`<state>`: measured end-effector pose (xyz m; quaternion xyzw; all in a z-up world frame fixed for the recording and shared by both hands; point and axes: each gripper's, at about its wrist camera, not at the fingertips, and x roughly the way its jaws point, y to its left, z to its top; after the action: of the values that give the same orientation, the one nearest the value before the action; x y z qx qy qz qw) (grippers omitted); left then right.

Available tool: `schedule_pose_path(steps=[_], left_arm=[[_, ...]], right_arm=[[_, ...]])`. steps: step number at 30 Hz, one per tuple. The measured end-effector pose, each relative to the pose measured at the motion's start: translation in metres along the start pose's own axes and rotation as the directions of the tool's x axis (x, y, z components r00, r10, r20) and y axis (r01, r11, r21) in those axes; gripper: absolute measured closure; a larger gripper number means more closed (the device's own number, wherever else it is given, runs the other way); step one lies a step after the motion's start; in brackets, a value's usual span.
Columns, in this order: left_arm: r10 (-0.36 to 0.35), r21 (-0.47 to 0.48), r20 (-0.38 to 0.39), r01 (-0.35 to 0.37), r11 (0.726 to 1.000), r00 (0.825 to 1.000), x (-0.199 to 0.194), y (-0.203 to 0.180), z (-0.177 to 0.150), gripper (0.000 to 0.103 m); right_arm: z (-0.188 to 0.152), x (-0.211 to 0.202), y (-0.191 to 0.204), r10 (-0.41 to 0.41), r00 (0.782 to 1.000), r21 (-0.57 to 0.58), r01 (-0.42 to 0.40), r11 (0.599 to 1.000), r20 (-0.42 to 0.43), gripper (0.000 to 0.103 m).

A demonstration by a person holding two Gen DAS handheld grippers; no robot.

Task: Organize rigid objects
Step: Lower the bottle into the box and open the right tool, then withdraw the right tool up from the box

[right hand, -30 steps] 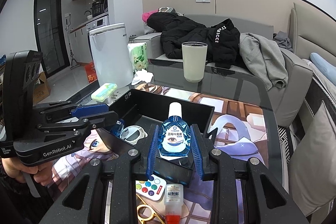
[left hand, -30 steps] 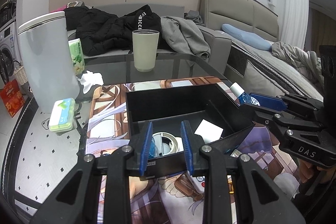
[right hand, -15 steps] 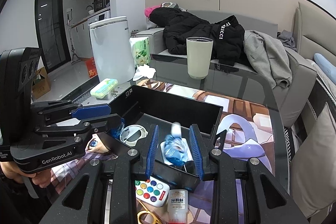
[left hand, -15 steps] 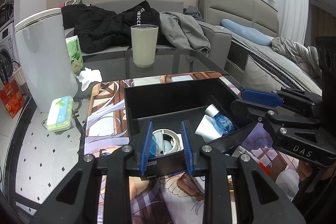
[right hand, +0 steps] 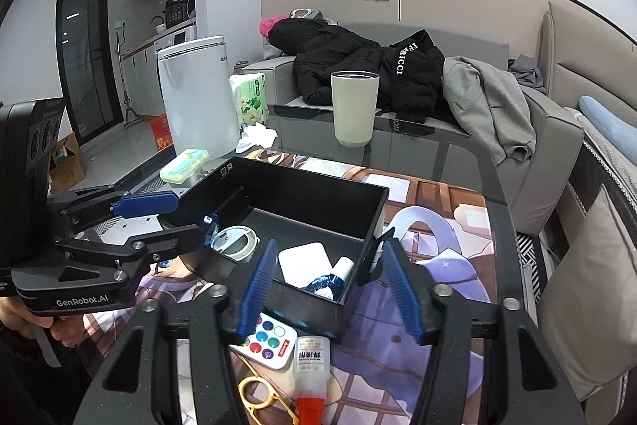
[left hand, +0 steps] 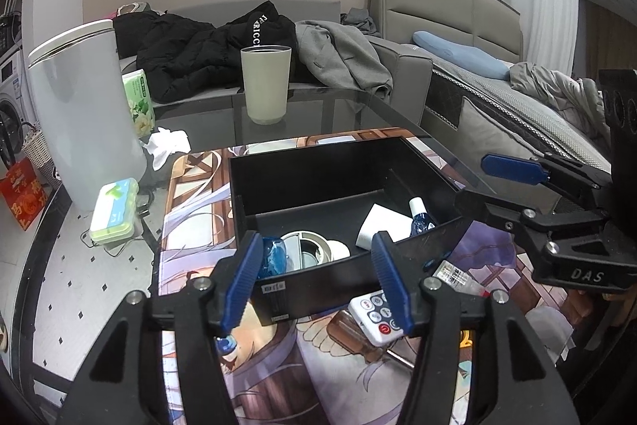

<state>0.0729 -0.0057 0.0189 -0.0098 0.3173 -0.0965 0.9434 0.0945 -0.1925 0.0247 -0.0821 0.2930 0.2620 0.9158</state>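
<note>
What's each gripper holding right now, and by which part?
Nothing. Left gripper and right gripper are both opening, pads bare; the blue bottle lies in the black box.

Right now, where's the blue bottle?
Right wrist view: blue bottle lies in the black box's near-right corner, beside the white pad.

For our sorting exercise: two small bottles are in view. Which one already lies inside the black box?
The blue bottle with the white cap, lying in the black box. The red-capped bottle lies outside on the mat.
</note>
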Motion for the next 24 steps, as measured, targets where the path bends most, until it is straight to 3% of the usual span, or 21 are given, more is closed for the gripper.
schedule_pose_path(steps=[4,8,14,24], left_arm=[[0.004,-0.001,0.022,-0.004,1.000,1.000,-0.008,-0.003,-0.002,0.013],[0.002,-0.004,0.041,-0.002,1.000,0.999,-0.016,-0.002,-0.002,0.002],[0.025,0.004,0.040,-0.025,1.000,0.999,-0.019,-0.002,-0.007,0.000],[0.033,-0.016,-0.003,-0.034,0.999,0.999,-0.015,0.006,-0.017,0.000]], right_arm=[[-0.004,-0.006,0.000,0.008,1.000,0.005,-0.008,1.000,0.010,0.021],[-0.008,-0.010,-0.001,0.007,1.000,0.001,-0.007,1.000,0.012,0.014],[-0.015,-0.015,-0.008,-0.009,1.000,0.007,0.009,1.000,0.004,0.002],[-0.027,-0.019,-0.016,-0.041,0.999,0.013,0.041,0.999,-0.021,0.001]])
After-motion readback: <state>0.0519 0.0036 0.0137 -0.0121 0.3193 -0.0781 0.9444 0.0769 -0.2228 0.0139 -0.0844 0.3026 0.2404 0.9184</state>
